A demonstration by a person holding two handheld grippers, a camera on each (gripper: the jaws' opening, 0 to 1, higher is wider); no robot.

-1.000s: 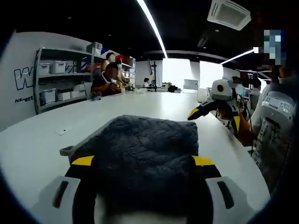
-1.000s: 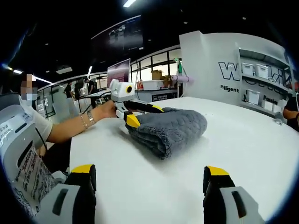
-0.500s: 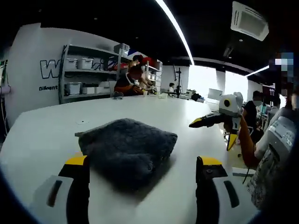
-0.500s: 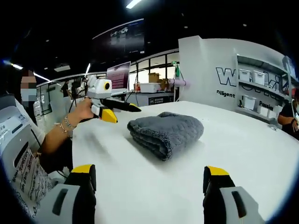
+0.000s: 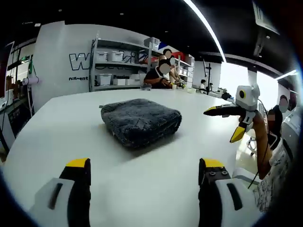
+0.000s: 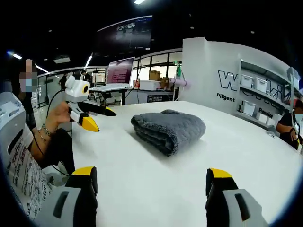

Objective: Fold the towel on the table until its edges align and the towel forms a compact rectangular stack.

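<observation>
White table (image 5: 57, 123), the largest surface, spans the lower half of both views and carries one object near its middle. Grey wall with dark lettering and a shelving unit (image 5: 118, 64) stocked with pale storage boxes stands behind the table in the left gripper view; the same shelving (image 6: 258, 97) lies at the right edge of the right gripper view, where a long desk with a laptop (image 6: 118, 75) stands further back. A seated person (image 5: 158, 78) works at the far end of the table in the left gripper view. The operator's printed sleeve (image 6: 19, 161) fills the left margin of the right gripper view. Folded grey towel (image 5: 141, 121) lies flat on the table as a thick, compact, roughly rectangular stack, its layered edges facing the camera in the right gripper view (image 6: 168, 129); neither gripper touches it. Left gripper (image 5: 144, 165): jaws with yellow tips spread wide apart, nothing between them, held above bare tabletop on the near side of the towel; in the right gripper view it (image 6: 94, 120) hangs to the left of the towel and well apart from it, held in a hand (image 6: 59, 113). Right gripper (image 6: 151, 172): jaws likewise spread wide and holding nothing, short of the towel; in the left gripper view it (image 5: 227, 123) hovers at the right, beyond the table's edge.
</observation>
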